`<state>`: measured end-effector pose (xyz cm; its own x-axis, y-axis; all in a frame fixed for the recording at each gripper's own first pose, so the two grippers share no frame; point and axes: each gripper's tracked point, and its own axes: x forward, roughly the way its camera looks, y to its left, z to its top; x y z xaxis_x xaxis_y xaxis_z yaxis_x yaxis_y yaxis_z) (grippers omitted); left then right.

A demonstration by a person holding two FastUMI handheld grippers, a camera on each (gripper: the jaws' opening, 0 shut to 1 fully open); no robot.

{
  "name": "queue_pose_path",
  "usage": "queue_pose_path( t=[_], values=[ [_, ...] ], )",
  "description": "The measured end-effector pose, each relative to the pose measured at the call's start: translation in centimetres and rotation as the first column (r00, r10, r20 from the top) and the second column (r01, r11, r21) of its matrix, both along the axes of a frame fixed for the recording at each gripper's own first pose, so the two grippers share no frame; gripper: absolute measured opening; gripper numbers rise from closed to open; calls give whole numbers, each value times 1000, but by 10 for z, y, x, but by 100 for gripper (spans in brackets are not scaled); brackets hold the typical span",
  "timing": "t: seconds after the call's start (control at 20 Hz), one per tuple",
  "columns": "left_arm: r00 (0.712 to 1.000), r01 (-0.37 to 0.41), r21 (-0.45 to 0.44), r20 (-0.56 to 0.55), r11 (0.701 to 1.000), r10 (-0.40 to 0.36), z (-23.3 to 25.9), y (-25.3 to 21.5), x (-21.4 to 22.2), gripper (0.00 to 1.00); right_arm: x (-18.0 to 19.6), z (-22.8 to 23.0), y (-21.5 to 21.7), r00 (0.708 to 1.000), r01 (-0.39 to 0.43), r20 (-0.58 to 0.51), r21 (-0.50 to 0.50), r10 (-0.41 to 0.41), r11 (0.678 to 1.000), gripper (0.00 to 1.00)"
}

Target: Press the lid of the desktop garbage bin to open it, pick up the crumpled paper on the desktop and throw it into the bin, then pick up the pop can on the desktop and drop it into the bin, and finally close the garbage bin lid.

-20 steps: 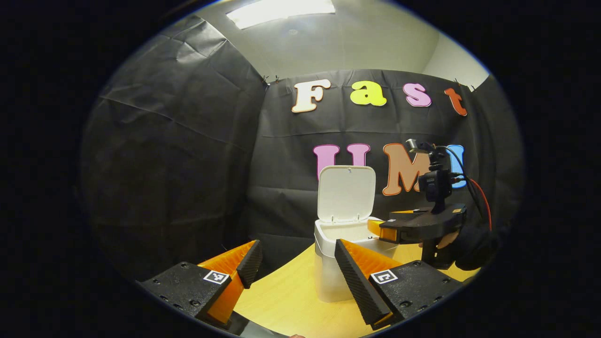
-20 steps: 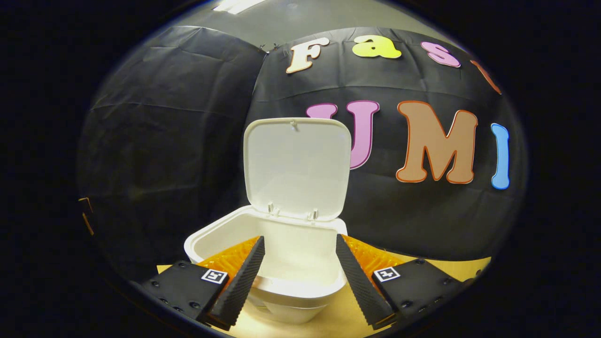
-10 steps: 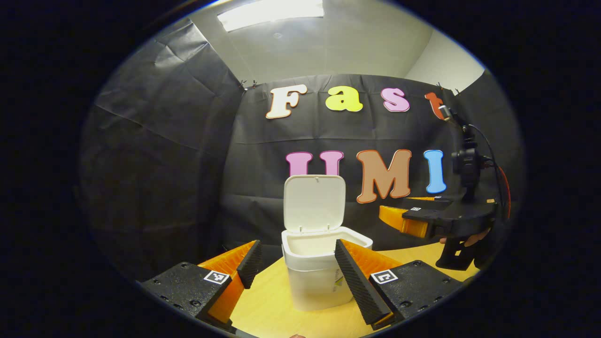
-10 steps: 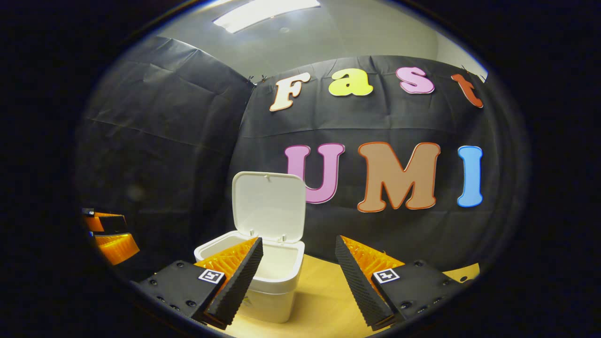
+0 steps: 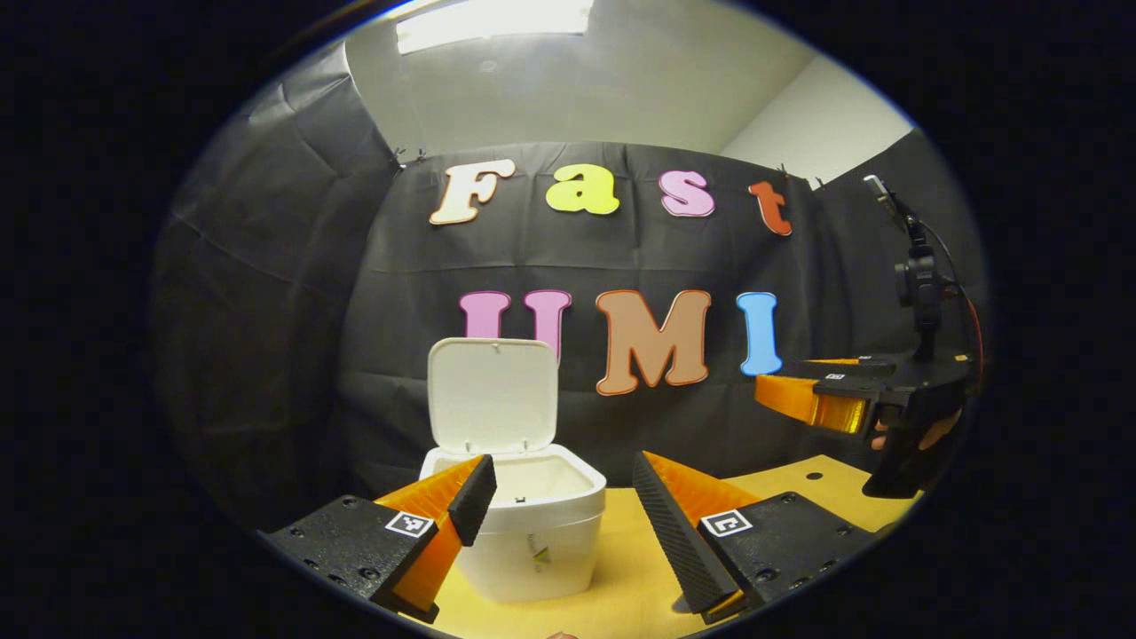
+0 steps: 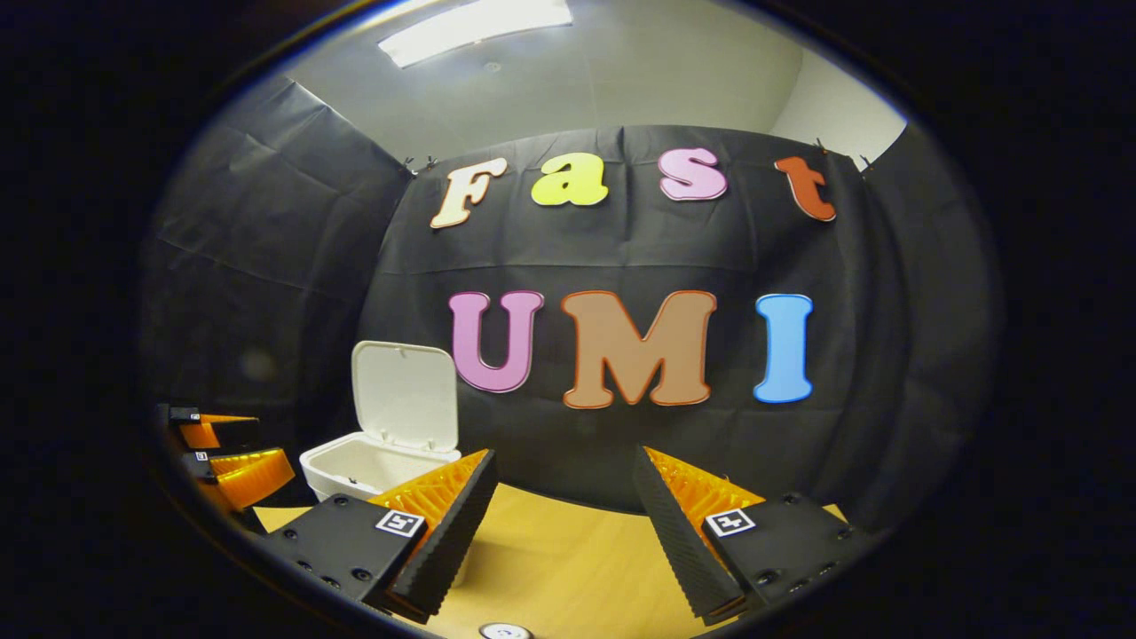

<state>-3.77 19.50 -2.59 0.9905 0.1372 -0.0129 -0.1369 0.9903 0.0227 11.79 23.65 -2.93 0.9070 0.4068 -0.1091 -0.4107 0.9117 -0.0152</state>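
Note:
The white bin (image 5: 532, 532) stands on the wooden table with its lid (image 5: 493, 395) upright and open. In the left gripper view it sits just behind my left gripper (image 5: 559, 506), which is open with nothing between its fingers. My right gripper (image 5: 781, 390) hovers off to the right, held by a hand (image 5: 923, 435), well clear of the bin. In the right gripper view the bin (image 6: 355, 461) and its raised lid (image 6: 404, 395) lie to the left. My right gripper (image 6: 564, 515) is open and empty over the table. The left gripper (image 6: 240, 448) is at the far left.
The light wooden table (image 6: 568, 568) runs back to the black cloth wall. A small round pale thing (image 6: 506, 632) peeks in at the bottom edge of the right gripper view; I cannot tell what it is.
The right gripper has drawn back from over the bin's mouth and moved off to the right. The bin has slid leftward in both views. Its lid has stayed open.

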Motion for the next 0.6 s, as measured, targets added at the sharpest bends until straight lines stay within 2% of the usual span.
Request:
queue_pose_path(
  t=[0.3,0.6],
  values=[
    [995,92,-27,-29,995,-93,-18,-51,31,93,-5,-5,-86,990,141,-25,-10,-141,990,98],
    [976,177,-64,-115,982,-184,-63,-97,53,93,-24,-22,-163,961,266,-73,-33,-268,963,98]
  ],
)
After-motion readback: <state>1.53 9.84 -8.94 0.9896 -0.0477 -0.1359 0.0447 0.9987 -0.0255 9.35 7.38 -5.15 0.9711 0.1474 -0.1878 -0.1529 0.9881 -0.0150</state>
